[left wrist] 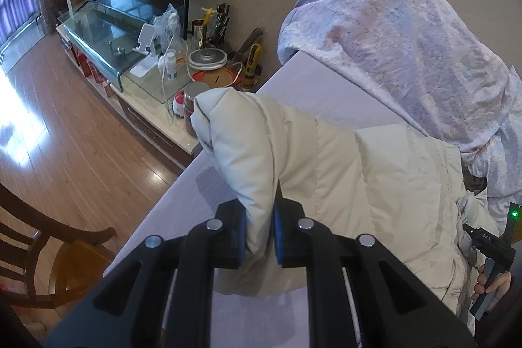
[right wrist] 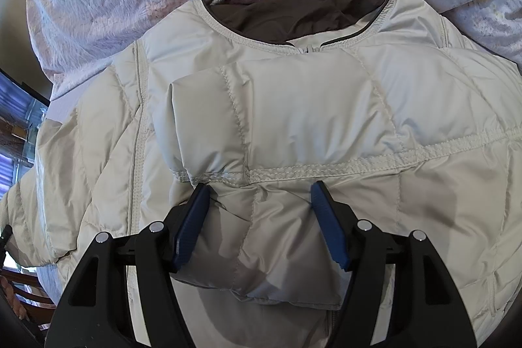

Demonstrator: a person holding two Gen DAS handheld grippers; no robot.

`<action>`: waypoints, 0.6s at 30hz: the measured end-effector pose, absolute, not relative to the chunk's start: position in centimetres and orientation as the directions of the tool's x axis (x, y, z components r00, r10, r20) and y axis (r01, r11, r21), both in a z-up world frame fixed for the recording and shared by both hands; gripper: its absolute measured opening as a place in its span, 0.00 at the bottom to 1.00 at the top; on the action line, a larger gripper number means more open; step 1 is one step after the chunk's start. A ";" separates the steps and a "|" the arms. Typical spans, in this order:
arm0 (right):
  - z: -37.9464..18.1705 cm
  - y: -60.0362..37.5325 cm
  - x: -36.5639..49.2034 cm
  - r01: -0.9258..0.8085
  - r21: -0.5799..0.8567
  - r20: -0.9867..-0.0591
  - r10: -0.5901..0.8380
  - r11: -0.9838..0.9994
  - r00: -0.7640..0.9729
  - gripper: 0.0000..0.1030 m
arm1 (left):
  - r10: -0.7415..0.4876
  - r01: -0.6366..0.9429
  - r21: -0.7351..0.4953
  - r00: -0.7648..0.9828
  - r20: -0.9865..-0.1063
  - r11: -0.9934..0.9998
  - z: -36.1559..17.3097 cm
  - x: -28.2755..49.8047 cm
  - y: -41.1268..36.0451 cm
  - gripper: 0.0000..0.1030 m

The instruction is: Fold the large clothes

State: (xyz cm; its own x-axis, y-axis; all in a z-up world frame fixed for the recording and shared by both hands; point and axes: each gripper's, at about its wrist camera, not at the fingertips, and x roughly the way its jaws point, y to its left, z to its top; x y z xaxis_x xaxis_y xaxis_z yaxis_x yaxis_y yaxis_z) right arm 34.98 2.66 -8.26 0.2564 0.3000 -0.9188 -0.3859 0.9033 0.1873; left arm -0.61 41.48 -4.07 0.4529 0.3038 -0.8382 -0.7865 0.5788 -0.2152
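A cream quilted puffer jacket point(right wrist: 293, 106) with a dark brown lining lies front up on the bed. Its right sleeve point(right wrist: 261, 234) is folded across the chest. My right gripper point(right wrist: 259, 217) is open, its blue pads on either side of that sleeve's cuff end. My left gripper point(left wrist: 257, 230) is shut on the jacket's other sleeve point(left wrist: 248, 158) and holds it raised above the bed's left edge. The right gripper point(left wrist: 489, 253) and the hand holding it show at the right edge of the left wrist view.
A lilac patterned blanket point(left wrist: 407, 31) is heaped at the head of the lavender bed point(left wrist: 195, 201). Left of the bed are a cluttered TV stand point(left wrist: 146, 67) with a TV, a wooden floor and a dark wooden chair point(left wrist: 42, 250).
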 end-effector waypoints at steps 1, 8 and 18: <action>-8.3 2.7 35.0 -0.386 0.187 -0.919 0.300 0.903 0.256 0.65 | 0.305 -0.784 -0.216 0.456 -0.836 0.581 -3.9 -0.5 41.4 0.12; -8.3 2.6 35.0 -0.384 0.193 -0.918 0.304 0.903 0.254 0.65 | 0.315 -0.764 -0.219 0.484 -0.816 0.607 -2.1 0.2 40.2 0.12; -8.1 1.5 34.7 -0.386 0.231 -0.912 0.336 0.893 0.233 0.66 | 0.311 -0.710 -0.234 0.547 -0.777 0.664 1.4 2.4 36.9 0.12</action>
State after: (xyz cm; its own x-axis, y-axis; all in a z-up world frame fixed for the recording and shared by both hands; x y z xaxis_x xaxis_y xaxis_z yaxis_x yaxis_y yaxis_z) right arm 34.72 1.47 -8.10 0.2327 0.3365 -0.9125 -0.3856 0.8933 0.2310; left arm 2.36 36.94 1.37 0.5467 0.3114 -0.7773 -0.7104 0.6638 -0.2337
